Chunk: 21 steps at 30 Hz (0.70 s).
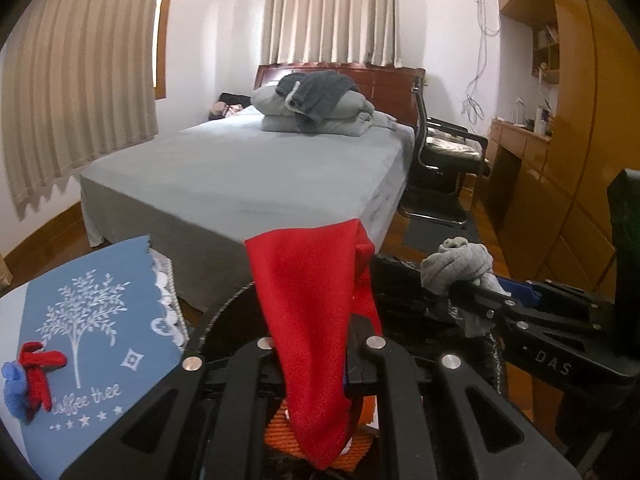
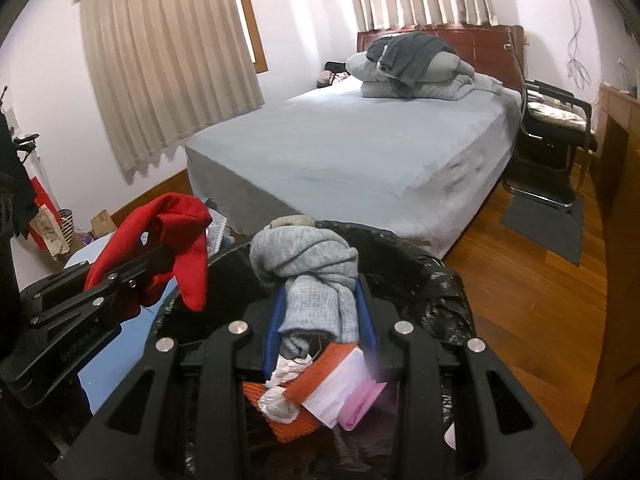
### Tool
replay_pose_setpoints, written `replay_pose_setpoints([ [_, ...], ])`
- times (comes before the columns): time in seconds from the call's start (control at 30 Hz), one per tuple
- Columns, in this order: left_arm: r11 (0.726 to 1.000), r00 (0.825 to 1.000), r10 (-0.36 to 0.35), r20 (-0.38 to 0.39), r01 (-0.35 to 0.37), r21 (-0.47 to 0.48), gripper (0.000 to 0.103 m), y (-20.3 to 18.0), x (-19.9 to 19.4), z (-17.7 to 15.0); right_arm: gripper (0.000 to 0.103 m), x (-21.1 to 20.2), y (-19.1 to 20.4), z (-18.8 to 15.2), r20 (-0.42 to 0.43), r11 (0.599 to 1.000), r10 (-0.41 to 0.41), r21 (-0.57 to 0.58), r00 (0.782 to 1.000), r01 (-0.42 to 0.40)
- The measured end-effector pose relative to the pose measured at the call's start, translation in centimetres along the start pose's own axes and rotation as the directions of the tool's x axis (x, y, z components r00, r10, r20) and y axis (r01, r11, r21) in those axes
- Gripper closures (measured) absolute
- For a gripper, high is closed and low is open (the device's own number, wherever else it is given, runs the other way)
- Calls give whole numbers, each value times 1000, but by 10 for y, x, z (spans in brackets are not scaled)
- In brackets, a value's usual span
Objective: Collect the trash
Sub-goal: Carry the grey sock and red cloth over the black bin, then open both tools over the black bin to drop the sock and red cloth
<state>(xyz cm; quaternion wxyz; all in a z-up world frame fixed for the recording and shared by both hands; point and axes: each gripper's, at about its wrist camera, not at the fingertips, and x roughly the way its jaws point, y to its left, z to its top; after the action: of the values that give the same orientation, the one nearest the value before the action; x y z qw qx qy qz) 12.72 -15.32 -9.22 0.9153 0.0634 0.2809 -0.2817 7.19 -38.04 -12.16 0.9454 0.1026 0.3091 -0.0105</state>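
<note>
Holding a red cloth (image 1: 316,344) pinched tight in our left hand-held gripper (image 1: 320,360), we are letting it hang over the black-lined trash bin (image 2: 436,280). Our right hand-held gripper (image 2: 320,316) is clamping a knotted grey cloth (image 2: 308,268) between its blue pads, also above the bin. Inside the bin, an orange item (image 2: 296,428), crumpled white paper (image 2: 280,400) and a pink sheet (image 2: 360,400) are lying. To the left, a blue mat (image 1: 100,320) is covering the desk (image 1: 10,320), and the bed (image 1: 248,176) is standing beyond.
</note>
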Motion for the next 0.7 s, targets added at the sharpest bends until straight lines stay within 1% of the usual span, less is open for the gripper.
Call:
replay_pose_setpoints([
  [0.3,1000,999,-16,-31,17,17,91,-12,20,-3,71,11,-20,-4,-20,1000,-20,15,1000,20],
  [0.7,999,995,-26,-91,28,23,91,-12,51,-9,71,31,-29,-7,-58,999,-34,21,998,36],
])
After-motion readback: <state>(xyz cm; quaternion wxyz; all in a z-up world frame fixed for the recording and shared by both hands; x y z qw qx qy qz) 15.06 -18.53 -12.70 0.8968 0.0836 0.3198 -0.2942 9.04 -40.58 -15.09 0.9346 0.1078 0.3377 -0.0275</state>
